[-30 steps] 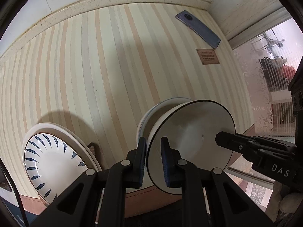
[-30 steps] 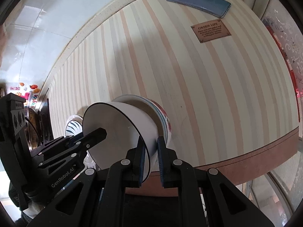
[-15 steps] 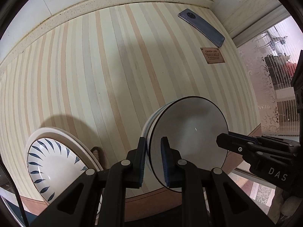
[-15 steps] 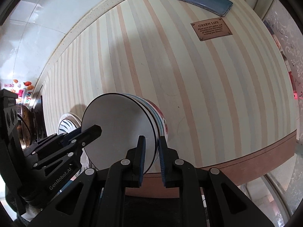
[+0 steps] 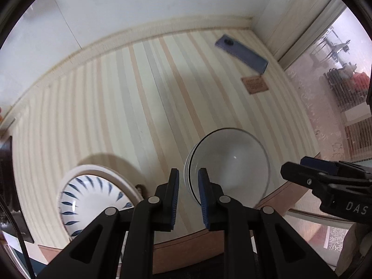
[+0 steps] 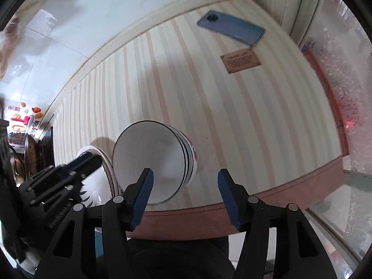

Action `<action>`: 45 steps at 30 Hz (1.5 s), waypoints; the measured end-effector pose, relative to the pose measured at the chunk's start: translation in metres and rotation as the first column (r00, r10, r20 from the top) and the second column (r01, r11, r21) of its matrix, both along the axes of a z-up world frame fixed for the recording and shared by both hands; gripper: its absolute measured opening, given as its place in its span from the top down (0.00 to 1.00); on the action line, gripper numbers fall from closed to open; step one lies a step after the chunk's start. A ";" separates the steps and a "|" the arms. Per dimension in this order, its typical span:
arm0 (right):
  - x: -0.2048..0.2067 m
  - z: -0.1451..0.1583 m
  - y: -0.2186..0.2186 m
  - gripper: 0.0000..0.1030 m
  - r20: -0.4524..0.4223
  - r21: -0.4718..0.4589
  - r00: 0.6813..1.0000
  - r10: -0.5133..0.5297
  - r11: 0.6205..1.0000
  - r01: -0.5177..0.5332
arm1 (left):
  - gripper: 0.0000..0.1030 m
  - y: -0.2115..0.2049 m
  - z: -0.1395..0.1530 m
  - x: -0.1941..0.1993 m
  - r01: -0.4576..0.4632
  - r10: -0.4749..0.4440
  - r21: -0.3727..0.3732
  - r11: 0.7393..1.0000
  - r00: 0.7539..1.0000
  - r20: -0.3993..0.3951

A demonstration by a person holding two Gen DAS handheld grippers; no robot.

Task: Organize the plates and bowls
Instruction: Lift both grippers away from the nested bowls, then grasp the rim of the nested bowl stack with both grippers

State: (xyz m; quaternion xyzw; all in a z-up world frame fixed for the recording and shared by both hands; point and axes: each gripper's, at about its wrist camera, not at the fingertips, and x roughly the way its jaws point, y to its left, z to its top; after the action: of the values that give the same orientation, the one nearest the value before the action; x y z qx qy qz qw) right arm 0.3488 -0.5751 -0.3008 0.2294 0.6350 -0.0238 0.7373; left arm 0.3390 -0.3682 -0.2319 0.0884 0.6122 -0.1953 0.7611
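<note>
A white bowl with a thin black rim (image 5: 232, 162) (image 6: 151, 153) sits nested on a stack of bowls (image 6: 189, 153) on the striped table near its front edge. My left gripper (image 5: 188, 181) is shut on the bowl's left rim, which runs between its blue pads. In the right wrist view the left gripper (image 6: 93, 160) reaches in from the left. My right gripper (image 6: 186, 181) stands open, its fingers spread either side of the stack's near edge without touching it. It shows at the right in the left wrist view (image 5: 302, 172).
A plate with blue leaf marks (image 5: 93, 200) lies on a white plate left of the stack. A blue phone (image 5: 241, 53) (image 6: 230, 28) and a brown plaque (image 6: 240, 60) lie at the back right. The table's brown edge (image 6: 279, 195) runs close in front.
The white bowl went from tilted above the stack to nested in it. My right gripper let go of its rim and opened wide. Both cameras drew back a little.
</note>
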 end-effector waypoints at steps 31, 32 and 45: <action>-0.074 0.115 0.030 0.11 0.196 -0.021 0.980 0.018 1.000 -0.015 | 0.33 0.029 0.104 -0.027 -0.011 0.044 -0.237 0.971 0.990 0.133; -0.071 0.106 0.027 0.11 0.184 -0.007 0.983 0.013 1.000 -0.012 | 0.33 0.029 0.098 -0.026 -0.016 0.044 -0.236 0.972 0.993 0.113; -0.025 -0.073 -0.009 0.10 -0.033 0.311 0.995 -0.093 0.945 0.099 | 0.35 0.026 -0.038 0.026 -0.137 0.106 -0.183 0.973 0.980 -0.171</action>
State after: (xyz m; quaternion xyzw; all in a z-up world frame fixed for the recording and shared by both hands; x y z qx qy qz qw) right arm 0.3242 -0.5843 -0.3741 0.3736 0.6253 0.0392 0.6840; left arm 0.3647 -0.3427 -0.2700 -0.0401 0.6537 -0.2135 0.7249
